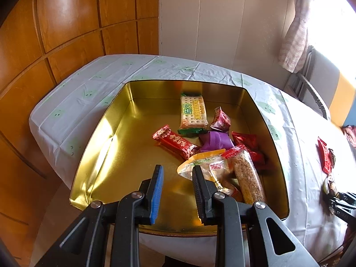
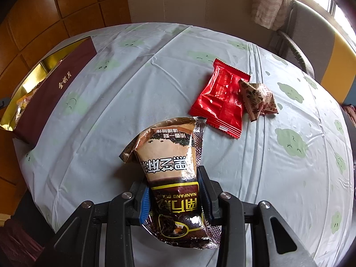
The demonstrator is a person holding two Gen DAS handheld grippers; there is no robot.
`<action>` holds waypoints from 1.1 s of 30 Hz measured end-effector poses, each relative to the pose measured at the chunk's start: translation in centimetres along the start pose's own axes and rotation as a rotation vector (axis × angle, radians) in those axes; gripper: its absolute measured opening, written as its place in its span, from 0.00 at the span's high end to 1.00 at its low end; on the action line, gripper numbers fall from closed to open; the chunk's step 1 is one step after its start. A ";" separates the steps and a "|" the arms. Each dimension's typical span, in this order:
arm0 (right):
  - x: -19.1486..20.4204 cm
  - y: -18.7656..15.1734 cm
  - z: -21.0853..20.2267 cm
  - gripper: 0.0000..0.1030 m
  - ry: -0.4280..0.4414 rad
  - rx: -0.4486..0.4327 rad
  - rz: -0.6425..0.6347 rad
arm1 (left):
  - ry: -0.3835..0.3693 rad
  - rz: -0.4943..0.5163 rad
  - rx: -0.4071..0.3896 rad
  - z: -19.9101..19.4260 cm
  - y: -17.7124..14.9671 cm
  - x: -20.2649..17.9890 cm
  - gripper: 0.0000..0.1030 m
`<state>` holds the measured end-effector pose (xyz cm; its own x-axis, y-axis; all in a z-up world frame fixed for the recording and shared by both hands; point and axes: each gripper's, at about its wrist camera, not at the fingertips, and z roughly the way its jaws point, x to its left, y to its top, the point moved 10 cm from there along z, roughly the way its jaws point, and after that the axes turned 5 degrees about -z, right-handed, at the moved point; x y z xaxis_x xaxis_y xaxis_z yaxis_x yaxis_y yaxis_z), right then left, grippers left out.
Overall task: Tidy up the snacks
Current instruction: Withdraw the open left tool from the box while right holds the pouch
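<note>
A gold-lined tin box (image 1: 106, 133) stands on the table and holds several snacks: a cracker pack (image 1: 192, 113), a red bar (image 1: 175, 143), a purple packet (image 1: 214, 141), a sesame bar (image 1: 248, 175) and a yellow-edged bag (image 1: 204, 164). My left gripper (image 1: 178, 171) is open and empty above the box's near part. My right gripper (image 2: 175, 191) is shut on a brown sesame-paste packet (image 2: 171, 162), held above the table. A red packet (image 2: 222, 98) and a small brown floral packet (image 2: 258, 100) lie on the cloth beyond it. The box (image 2: 51, 91) shows maroon-sided at the left.
The table wears a white cloth with green cloud prints (image 2: 155, 71). A wooden cabinet wall (image 1: 55, 33) stands left. A chair (image 2: 298, 51) and curtain (image 1: 296, 33) are at the far right by the window. The right gripper (image 1: 340, 202) shows at the left wrist view's edge.
</note>
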<state>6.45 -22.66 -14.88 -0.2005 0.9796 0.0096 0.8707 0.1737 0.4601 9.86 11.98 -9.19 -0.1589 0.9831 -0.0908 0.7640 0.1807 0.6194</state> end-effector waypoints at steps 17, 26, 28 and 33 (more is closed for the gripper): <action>-0.1 0.0 0.0 0.64 -0.027 0.000 0.048 | 0.033 -0.041 -0.027 -0.7 -0.1 2.7 0.74; 0.1 0.2 0.0 0.67 -0.021 0.036 0.084 | 0.062 -0.090 -0.043 -1.0 0.1 5.1 0.74; 0.7 0.9 -0.4 0.68 0.030 0.037 0.116 | 0.066 -0.102 -0.048 -1.1 0.2 5.5 0.74; 5.9 4.8 -3.1 0.68 0.173 -0.049 0.086 | 0.081 -0.123 -0.065 -1.5 0.5 6.8 0.74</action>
<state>8.05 -16.40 -9.85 -0.2038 0.9582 0.2009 0.8661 0.0808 0.4933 8.26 18.74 -8.34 -0.3008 0.9476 -0.1077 0.6940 0.2950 0.6568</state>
